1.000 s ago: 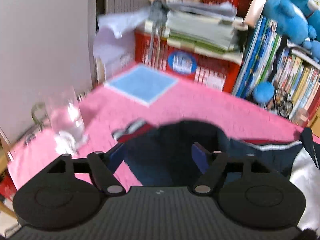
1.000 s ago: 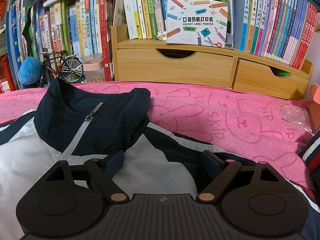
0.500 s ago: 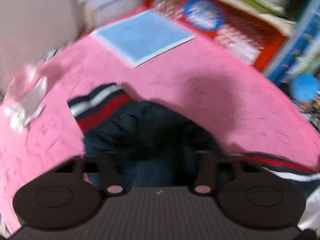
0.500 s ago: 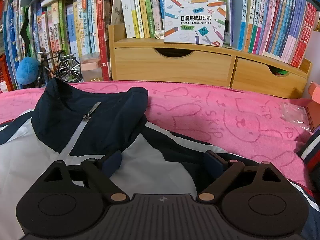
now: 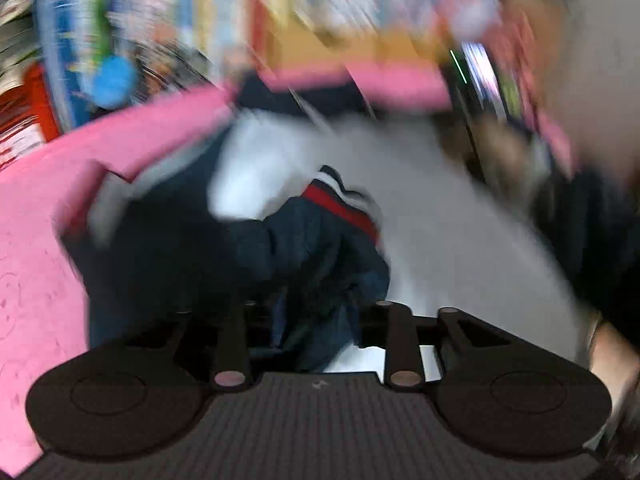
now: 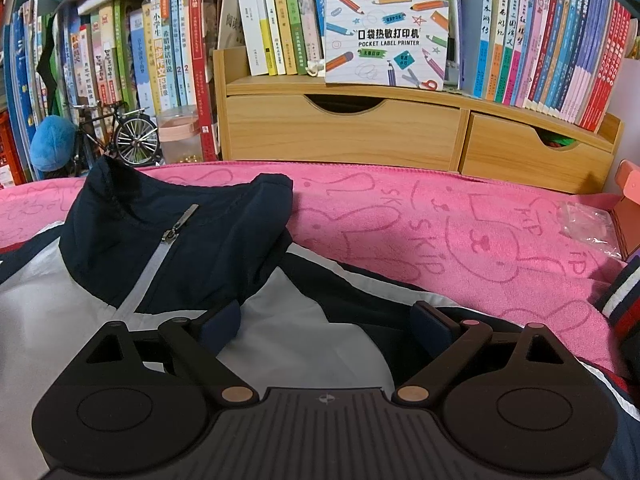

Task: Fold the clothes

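Note:
A navy and white zip jacket [image 6: 180,240] lies flat on a pink towel [image 6: 440,240]. In the blurred left wrist view my left gripper [image 5: 316,312] has the jacket's navy sleeve [image 5: 320,248] bunched between its fingers. The sleeve's red, white and navy cuff [image 5: 344,208] hangs over the white body [image 5: 432,208]. The jaws are opening slightly while the pads still pinch the cloth. My right gripper [image 6: 324,316] hovers open just over the white chest panel beside the zip [image 6: 176,232], with nothing held. The other cuff [image 6: 618,292] lies at the right edge.
A wooden drawer unit [image 6: 344,132] and rows of books stand behind the towel, with a label printer box [image 6: 386,36] on top. A model bicycle [image 6: 124,132], a blue plush ball [image 6: 52,144] and a clear plastic bag [image 6: 584,220] sit at the edges. A person's arm [image 5: 612,356] shows at right.
My left gripper closed on the sleeve, rolled and swung across, carrying the cuff from the bare pink towel over the jacket's white body. The right gripper stayed put, jaws a little wider.

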Demonstrator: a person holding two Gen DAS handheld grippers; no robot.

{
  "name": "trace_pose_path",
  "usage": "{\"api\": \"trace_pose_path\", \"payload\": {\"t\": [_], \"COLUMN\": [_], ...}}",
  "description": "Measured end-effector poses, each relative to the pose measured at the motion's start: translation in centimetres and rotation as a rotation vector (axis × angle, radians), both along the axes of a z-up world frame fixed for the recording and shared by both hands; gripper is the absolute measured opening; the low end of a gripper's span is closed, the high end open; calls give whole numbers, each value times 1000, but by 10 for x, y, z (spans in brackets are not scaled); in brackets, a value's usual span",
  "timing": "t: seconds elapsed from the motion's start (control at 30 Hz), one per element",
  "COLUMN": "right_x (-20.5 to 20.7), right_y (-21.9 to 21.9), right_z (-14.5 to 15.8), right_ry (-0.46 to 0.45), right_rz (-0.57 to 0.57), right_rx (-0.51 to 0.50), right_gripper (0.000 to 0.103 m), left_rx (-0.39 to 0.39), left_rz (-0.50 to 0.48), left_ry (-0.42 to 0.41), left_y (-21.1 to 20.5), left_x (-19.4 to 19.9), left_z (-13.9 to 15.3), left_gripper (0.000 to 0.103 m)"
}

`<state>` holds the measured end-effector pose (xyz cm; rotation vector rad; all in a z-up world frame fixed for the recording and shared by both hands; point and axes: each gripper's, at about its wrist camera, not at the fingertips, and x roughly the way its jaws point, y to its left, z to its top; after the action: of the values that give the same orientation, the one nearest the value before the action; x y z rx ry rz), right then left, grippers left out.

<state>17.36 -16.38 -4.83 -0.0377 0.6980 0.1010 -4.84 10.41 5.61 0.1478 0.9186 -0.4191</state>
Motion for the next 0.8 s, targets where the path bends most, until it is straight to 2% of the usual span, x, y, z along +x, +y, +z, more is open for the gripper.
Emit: {"api": "trace_pose_path", "payload": {"t": [0.03,0.1,0.13,0.17,0.23,0.27,0.3,0.37,0.43,0.5,0.53,0.57,0.6,0.63,0.67,0.73,0.8], "right_x": [0,0,0,0,-1,-1,-1,-1,-1,-1,-1,-1,-1,-1,-1,0,0], "right_y": [0,0,0,1,1,1,1,1,1,1,1,1,1,0,0,0,0], "right_z": [0,0,0,0,0,0,0,0,0,0,0,0,0,0,0,-1,-1], "right_ry": [0,0,0,0,0,0,0,0,0,-1,-1,-1,-1,0,0,1,2], "right_rz": [0,-2,-3,-4,-5,-5,-4,-5,-5,-5,-5,-5,-6,-6,-6,-6,-4], "right_rx": [1,0,0,1,0,1,1,2,2,3,3,4,5,6,6,8,11], "right_gripper": [93,93,93,93,93,93,93,93,93,93,93,93,94,94,94,95,95], "left_rx": [53,101,84,52,18,45,73,158,249,321,343,302,260,210,174,151,136], "left_rz": [-8,13,40,70,121,107,91,35,-32,-32,-2,37,75,129,188,342,479], "left_ry": [-9,-57,-89,-126,-233,-283,-330,-361,-336,-279,-231,-219,-207,-184,-183,-262,-383], "left_y": [-10,-16,-16,-14,-16,-23,-31,-55,-79,-91,-91,-82,-73,-57,-40,3,48], "left_x": [-10,-28,-34,-37,-44,-47,-50,-45,-34,-18,-8,-2,5,12,16,18,5], "left_z": [-6,-7,-1,7,21,23,25,15,-9,-35,-46,-47,-47,-39,-30,0,39], "left_gripper": [35,40,48,65,91,98,101,103,103,103,96,87,70,44,34,26,25]}}
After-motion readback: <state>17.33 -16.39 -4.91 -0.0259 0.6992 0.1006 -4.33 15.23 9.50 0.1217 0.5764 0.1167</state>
